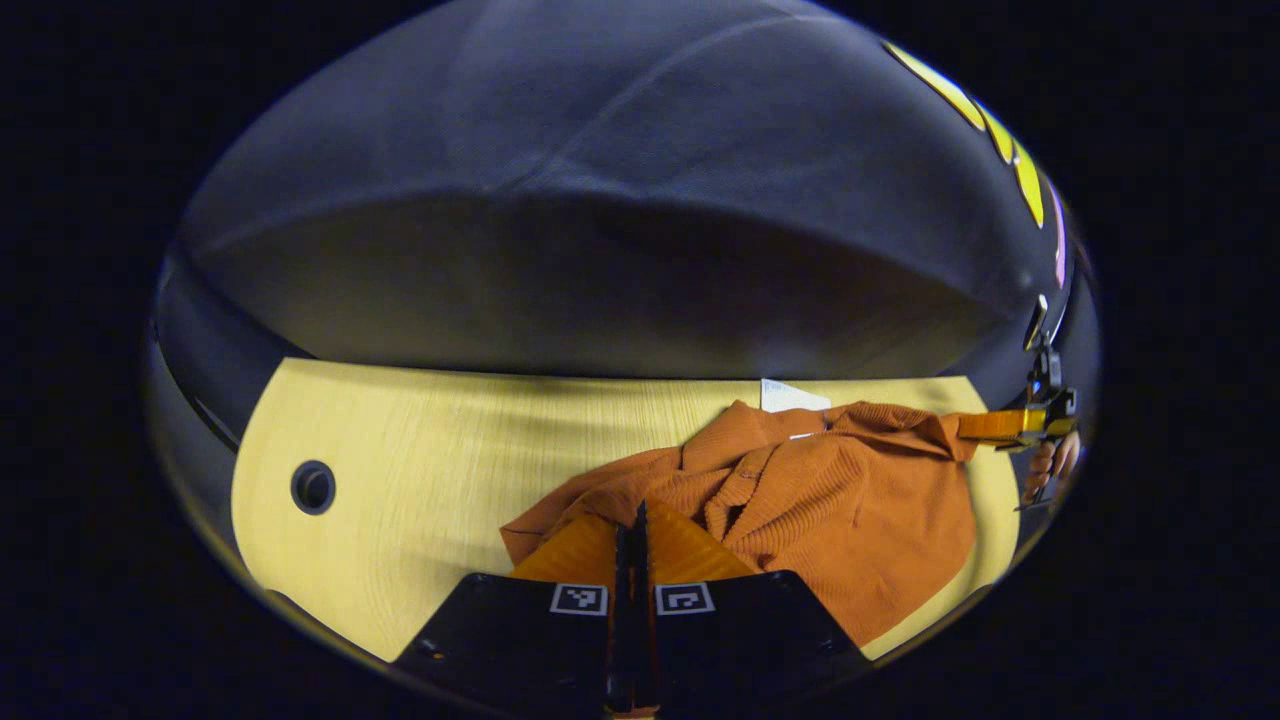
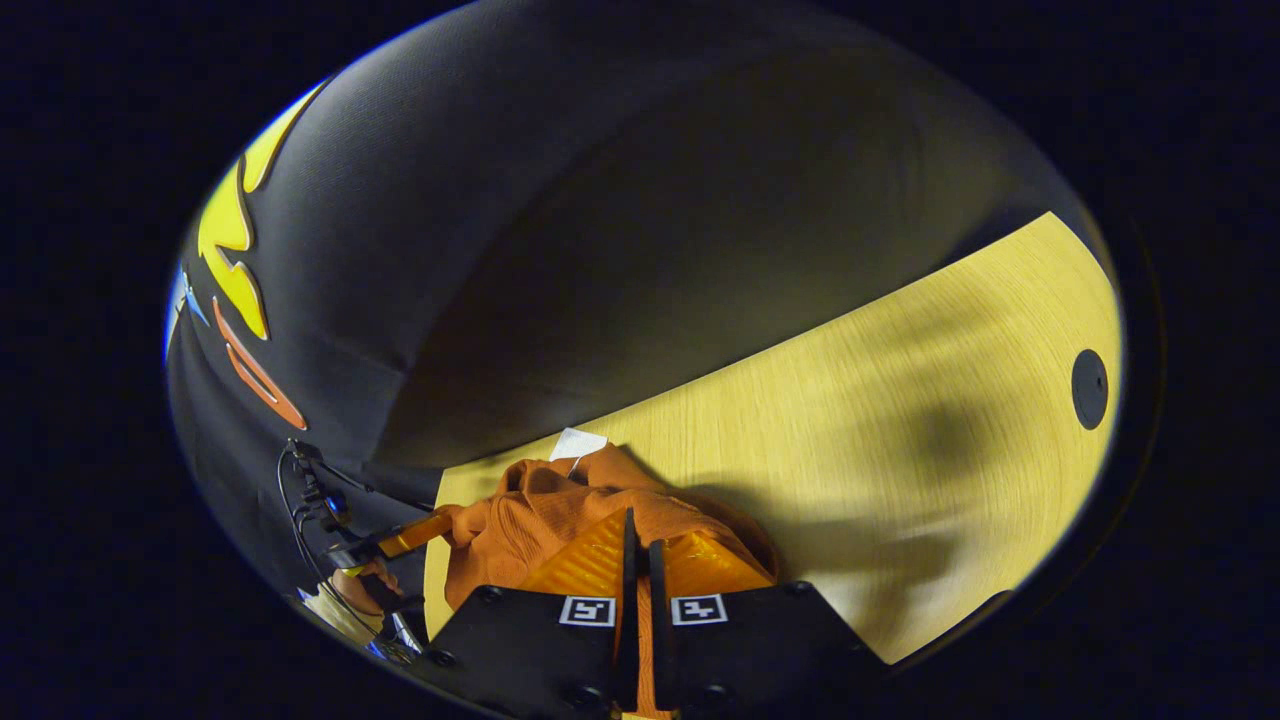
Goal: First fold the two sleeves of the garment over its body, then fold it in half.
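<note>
The orange ribbed garment (image 1: 850, 500) is seen on the pale wooden table (image 1: 420, 470), bunched and lifted rather than laid flat. In the left gripper view the left gripper (image 1: 640, 525) is seen with its fingers drawn together on an edge of the cloth at the near left end, and farther off the right gripper (image 1: 1000, 427), held by a hand (image 1: 1050, 465), is seen pinching the far right end. In the right gripper view the right gripper (image 2: 640, 535) is likewise closed on a fold of the garment (image 2: 530, 520), a strip of cloth being visible between its fingers, while the left gripper (image 2: 415, 537) is seen at the other end of the cloth. The cloth is thus stretched between the two grippers, and its long axis is judged to run from one gripper to the other, roughly along the table's far edge. A white tag (image 1: 790, 395) is seen at the far side, so the neckline is taken to point away toward the booth wall. No tidy folded sleeve and no neat halved shape can be made out; the heaped folds would fit either a garment being spread out or one being carried over in a fold, and which it is cannot be settled.
</note>
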The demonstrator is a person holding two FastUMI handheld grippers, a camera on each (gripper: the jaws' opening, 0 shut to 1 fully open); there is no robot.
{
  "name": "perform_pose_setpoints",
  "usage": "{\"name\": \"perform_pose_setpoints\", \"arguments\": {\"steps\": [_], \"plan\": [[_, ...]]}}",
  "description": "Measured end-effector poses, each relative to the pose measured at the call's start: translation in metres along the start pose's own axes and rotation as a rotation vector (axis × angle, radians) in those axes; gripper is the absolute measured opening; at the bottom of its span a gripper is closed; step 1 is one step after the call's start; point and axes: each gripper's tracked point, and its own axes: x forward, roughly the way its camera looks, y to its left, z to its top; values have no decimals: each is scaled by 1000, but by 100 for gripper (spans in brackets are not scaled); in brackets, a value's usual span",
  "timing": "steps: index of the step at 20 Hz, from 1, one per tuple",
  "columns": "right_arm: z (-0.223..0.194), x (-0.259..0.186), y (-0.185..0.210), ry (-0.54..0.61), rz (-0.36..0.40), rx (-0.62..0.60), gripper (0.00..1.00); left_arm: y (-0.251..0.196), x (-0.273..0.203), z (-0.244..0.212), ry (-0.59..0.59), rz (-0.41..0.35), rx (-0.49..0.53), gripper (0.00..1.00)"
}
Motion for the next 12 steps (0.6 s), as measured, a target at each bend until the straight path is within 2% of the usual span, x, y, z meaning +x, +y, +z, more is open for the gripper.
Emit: {"name": "perform_pose_setpoints", "arguments": {"steps": [4,5,6,7,8,9,10,11,12], "plan": [[-2,5,18,-22,41,56,19,-10,-4,6,-19,-78,-79,9],[-2,7,17,-25,32,50,31,-12,-3,7,-21,-90,-82,0],[-5,8,19,-22,42,47,23,-18,-3,6,-14,-113,-86,14],[-7,7,23,-17,46,48,37,-23,0,2,3,-125,-90,27],[-9,7,24,-17,36,50,51,-26,1,2,7,-128,-95,32],[-7,5,26,-21,41,54,45,-32,0,4,-2,-146,-112,33],[-6,3,29,-26,46,58,41,-39,3,6,-9,-176,-132,65],[-7,6,28,-26,41,61,61,-43,5,2,4,-189,-135,58],[-5,4,27,-27,40,64,63,-40,8,-7,42,-164,-109,60]]}}
